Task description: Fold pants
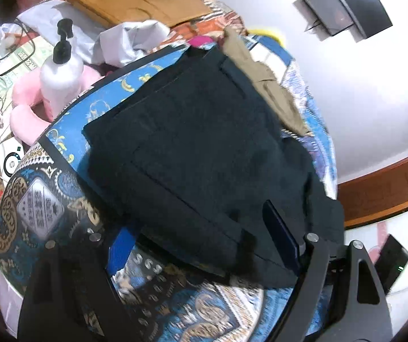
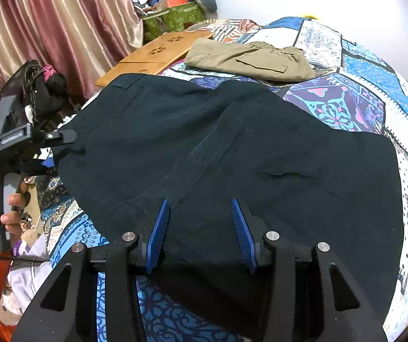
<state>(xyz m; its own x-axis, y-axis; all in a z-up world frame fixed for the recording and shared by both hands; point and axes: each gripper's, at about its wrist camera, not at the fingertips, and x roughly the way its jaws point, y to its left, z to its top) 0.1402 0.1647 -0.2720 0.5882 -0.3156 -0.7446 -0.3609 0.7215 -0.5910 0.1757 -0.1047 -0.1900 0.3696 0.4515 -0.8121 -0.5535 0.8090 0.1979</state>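
My right gripper (image 2: 201, 233) is angled down over the near edge of the dark pants (image 2: 232, 154). Its blue pads (image 2: 158, 233) stand partly apart with the fabric running between and under them, but honestly I can't tell whether they're actually pinching the cloth or just sitting above it.

My left gripper (image 1: 204, 242) is at the other side of the pants, jaws spread wide. One dark blue pad (image 1: 282, 233) rests against the cloth near the corner, the other finger sits off over the bedspread, so nothing is clamped there. In the right wrist view you can see that left gripper (image 2: 61, 142) poking at the pants' left edge, with my hand (image 2: 12, 211) wrapped round its handle.

The pants themselves lie spread flat on the patterned quilt (image 2: 346, 105), folded over on themselves with a seam running diagonally across the middle.

Further out: a pair of khaki pants (image 2: 249, 59) lies folded beyond the dark ones, and a wooden lap tray (image 2: 155, 54) sits beside it toward the striped curtain (image 2: 61, 28). In the left wrist view there's a white pump bottle (image 1: 60, 74) standing by something pink and plush (image 1: 27, 116), plus crumpled white cloth (image 1: 129, 40) and some cables (image 1: 1, 65).
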